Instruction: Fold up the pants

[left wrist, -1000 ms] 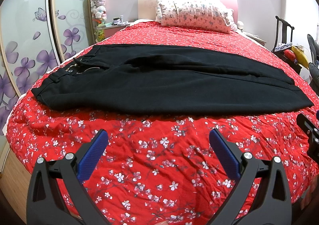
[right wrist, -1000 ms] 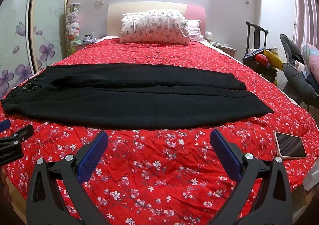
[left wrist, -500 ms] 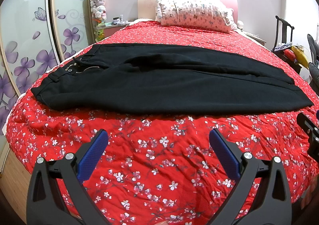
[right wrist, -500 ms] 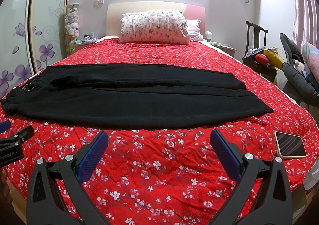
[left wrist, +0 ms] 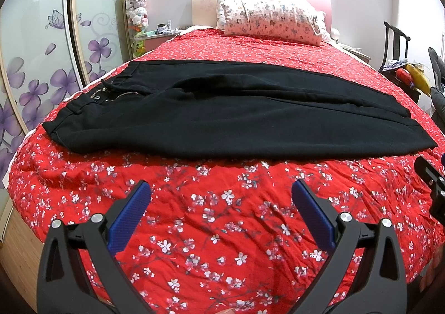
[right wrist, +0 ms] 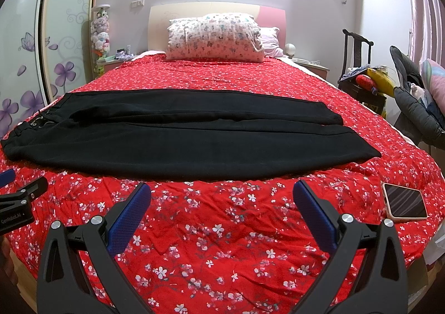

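Pants: black, spread flat across the red floral bedspread, waistband toward the wardrobe side, leg ends toward the chair side; the two legs lie side by side, the far one slightly overlapped.
Done so far: laid out and smoothed; no fold is visible.
Left to do: every fold, likely leg over leg first, then end to end.
Left gripper: jaws spread wide, holding nothing, over the bedspread short of the near pant edge.
Right gripper: likewise wide apart and empty, short of the cloth.
Phone: on the bedspread near the right edge, apart from the pants.
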`<state>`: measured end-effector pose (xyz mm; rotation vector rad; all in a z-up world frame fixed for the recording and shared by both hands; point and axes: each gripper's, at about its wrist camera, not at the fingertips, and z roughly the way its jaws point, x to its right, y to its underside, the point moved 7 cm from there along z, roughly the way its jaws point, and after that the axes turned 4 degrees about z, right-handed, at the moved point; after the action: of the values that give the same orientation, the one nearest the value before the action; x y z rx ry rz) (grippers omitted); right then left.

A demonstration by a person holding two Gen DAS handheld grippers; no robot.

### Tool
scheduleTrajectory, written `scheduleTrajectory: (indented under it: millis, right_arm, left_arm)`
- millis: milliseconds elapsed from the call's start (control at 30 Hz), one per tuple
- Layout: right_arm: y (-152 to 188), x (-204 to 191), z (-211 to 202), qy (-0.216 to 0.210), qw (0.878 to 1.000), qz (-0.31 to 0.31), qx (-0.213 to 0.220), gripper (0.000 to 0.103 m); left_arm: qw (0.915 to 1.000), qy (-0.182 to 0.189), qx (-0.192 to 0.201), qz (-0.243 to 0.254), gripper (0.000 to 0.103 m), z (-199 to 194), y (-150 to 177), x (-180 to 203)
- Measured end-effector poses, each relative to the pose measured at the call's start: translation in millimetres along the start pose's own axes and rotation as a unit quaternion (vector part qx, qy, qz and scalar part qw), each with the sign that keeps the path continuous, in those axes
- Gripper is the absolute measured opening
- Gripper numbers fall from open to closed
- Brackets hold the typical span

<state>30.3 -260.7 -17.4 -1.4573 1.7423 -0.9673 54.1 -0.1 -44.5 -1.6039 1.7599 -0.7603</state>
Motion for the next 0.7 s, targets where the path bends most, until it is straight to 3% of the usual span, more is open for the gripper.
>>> scheduleTrajectory:
  millis: [367, 567, 700]
  right_arm:
    - [1, -1, 0, -0.002, 1.0, 0.003, -0.005, 0.102]
    - [-1, 13, 11, -0.05, 0.998, 0.036, -0.029, 0.102]
    - [-9, 22, 20, -0.054, 0.997, 0.039, -0.032, 0.102]
  left_arm:
    - [1.0, 0.002, -0.002, 0.001, 0.101, 2, 0, 4]
    - [1.0, 0.001, -0.003, 0.001, 0.101, 6, -7, 11]
    - [1.0, -0.003, -0.007, 0.003, 0.101, 16, -12, 13]
